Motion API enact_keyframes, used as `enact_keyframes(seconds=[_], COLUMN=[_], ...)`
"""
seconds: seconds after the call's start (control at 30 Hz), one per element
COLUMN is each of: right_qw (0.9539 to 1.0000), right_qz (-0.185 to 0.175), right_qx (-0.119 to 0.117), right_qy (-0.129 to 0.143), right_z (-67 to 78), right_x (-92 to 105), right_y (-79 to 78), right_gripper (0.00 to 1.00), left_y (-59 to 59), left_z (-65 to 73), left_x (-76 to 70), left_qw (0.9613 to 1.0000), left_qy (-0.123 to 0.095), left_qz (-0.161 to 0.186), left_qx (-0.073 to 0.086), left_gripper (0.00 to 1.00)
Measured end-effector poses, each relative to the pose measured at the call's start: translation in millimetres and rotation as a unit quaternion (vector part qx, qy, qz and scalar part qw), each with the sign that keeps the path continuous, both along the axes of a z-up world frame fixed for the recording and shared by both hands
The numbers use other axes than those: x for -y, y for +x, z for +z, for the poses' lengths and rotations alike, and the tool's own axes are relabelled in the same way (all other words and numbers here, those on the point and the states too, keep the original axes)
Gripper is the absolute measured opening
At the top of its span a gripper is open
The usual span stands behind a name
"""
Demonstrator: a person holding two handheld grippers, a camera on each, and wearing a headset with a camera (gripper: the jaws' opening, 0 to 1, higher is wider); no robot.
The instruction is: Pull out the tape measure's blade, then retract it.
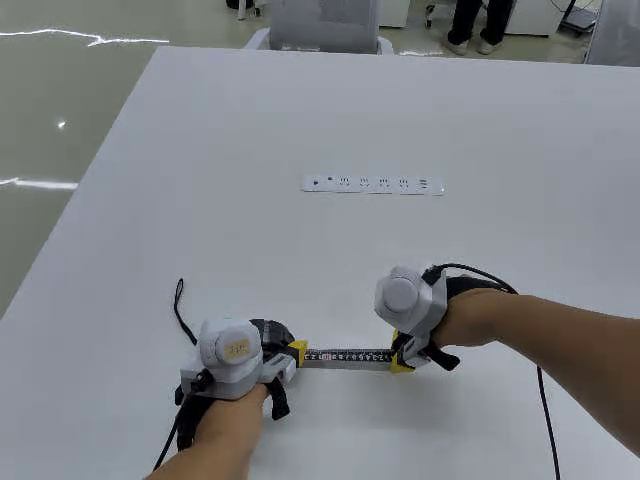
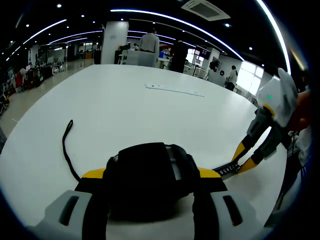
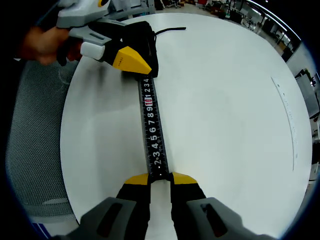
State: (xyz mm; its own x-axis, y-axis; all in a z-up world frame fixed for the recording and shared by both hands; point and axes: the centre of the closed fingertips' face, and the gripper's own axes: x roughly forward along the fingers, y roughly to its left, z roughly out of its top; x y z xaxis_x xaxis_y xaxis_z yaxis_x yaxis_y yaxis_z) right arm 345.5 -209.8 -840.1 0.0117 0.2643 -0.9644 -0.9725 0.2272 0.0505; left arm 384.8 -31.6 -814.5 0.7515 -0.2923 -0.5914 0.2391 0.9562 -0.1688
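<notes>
1. Two holds matter. The left gripper (image 1: 282,358) has its jaws clamped round the tape measure's case (image 2: 150,172), on the person's side of the table (image 1: 350,110). The case looks hard, compact and probably smooth, so grip its flanks squarely.
2. Blade (image 3: 151,130) lies flat on the table, partly drawn. It is likely thin, springy and sharp-edged.
3. Right gripper (image 3: 160,179) has its jaws pinched on the blade's tip.
4. Open table lies rightward, and the power strip (image 1: 372,184) sits well apart.

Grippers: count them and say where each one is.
2. The left gripper clamps the tape measure's case at the near edge of the table; the right gripper pinches the blade tip beside it.
</notes>
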Motion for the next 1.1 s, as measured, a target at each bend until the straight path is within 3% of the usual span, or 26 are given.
enact_keyframes(seconds=[1.1], right_qw=[0.9999], right_qz=[0.003], right_qx=[0.003], right_qy=[0.013], right_z=[1.3], right_x=[-16.8], right_y=[0.7], right_gripper=[0.14], left_y=[-1.2], left_z=[0.4], left_x=[0.5], left_qw=[1.0000], left_qy=[0.000], left_qz=[0.000], left_qx=[0.002], left_gripper=[0.66])
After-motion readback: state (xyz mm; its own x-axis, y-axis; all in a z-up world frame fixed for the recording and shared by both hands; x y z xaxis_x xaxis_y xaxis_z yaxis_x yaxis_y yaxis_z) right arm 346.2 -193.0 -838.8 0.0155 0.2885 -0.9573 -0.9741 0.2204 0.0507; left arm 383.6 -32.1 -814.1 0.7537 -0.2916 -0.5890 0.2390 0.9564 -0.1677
